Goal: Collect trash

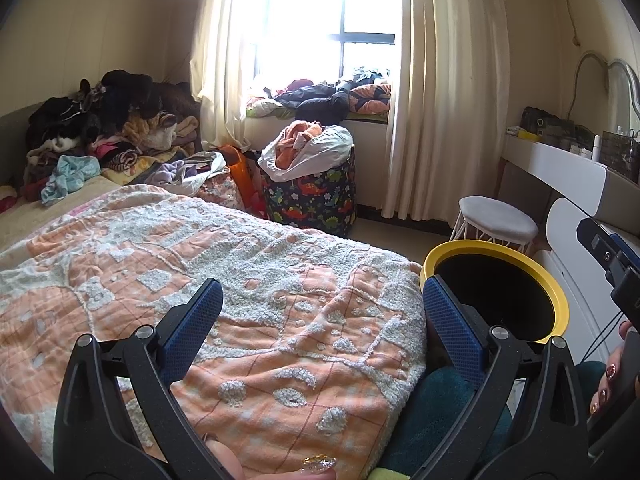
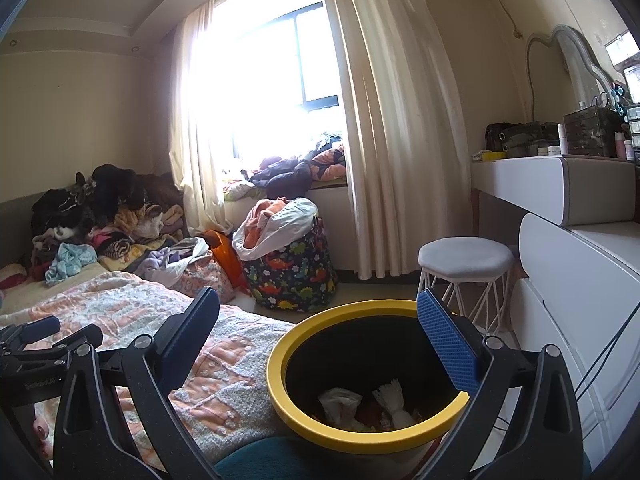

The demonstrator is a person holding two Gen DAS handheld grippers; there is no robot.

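Note:
A black trash bin with a yellow rim [image 2: 280, 344] stands on the floor beside the bed; crumpled white paper trash [image 2: 340, 400] lies inside it. My right gripper [image 2: 316, 316] is open above the bin's mouth, holding nothing. In the left wrist view the same yellow-rimmed bin [image 1: 560, 300] sits at the right, and my left gripper [image 1: 320, 300] is open over the orange and white blanket [image 1: 240, 280], empty. The right gripper's body [image 1: 612, 256] and a hand show at the far right edge.
Bed with piled clothes [image 1: 100, 120] at the left. A dinosaur-print laundry basket [image 2: 292, 272] stands by the window. A white stool [image 2: 464, 260] and white dresser [image 2: 580, 280] are right of the bin. Curtains [image 2: 392, 120] hang behind.

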